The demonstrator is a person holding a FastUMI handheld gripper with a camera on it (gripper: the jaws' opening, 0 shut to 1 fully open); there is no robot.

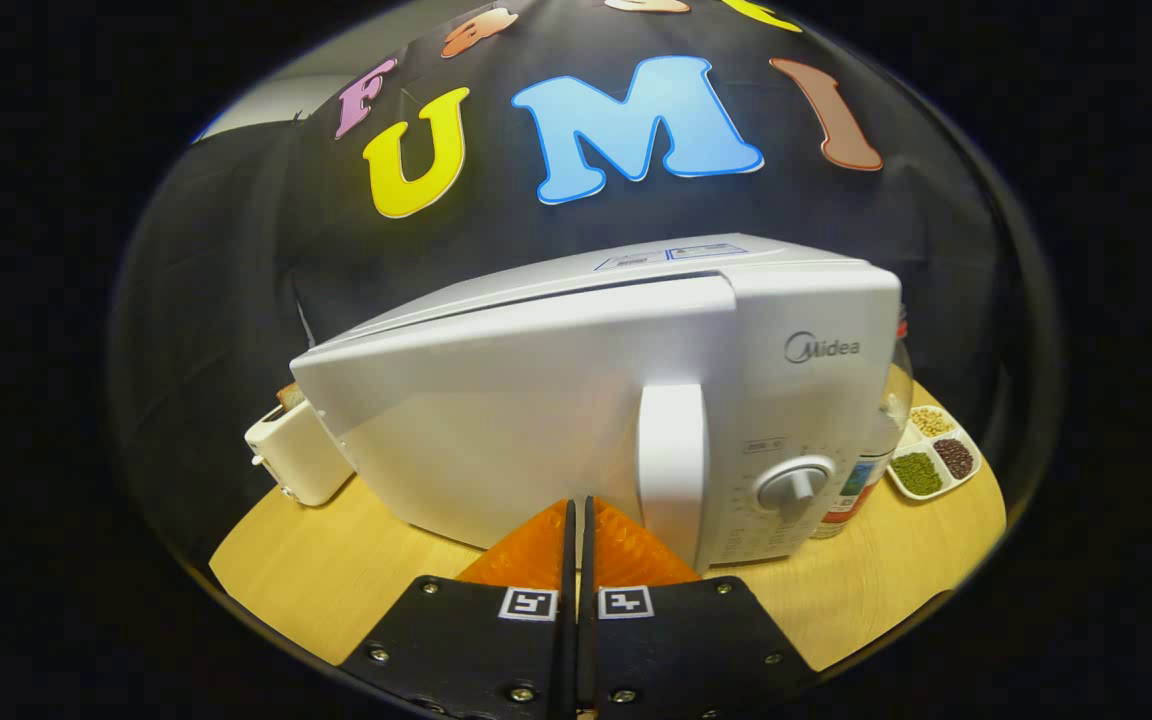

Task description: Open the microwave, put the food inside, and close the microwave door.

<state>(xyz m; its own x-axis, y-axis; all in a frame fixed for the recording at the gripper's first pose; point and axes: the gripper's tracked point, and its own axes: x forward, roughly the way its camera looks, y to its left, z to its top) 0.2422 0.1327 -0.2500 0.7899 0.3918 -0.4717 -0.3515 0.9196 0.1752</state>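
1. We see the white microwave point(576, 400) standing on the round wooden table point(336, 580), its door point(526, 420) not quite flush at the top, probably still swinging shut.
2. We judge the food already inside; we cannot see it.
3. Our gripper point(577, 520) has its fingers pressed together on nothing, tips against the door beside the handle point(671, 460), apparently pushing.

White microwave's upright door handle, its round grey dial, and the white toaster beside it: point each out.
white upright door handle point(672, 450), gripper view, middle of the bar, just ahead of the closed gripper point(577, 520)
round grey dial point(794, 487), gripper view, knob centre
white toaster point(298, 462), gripper view, side wall
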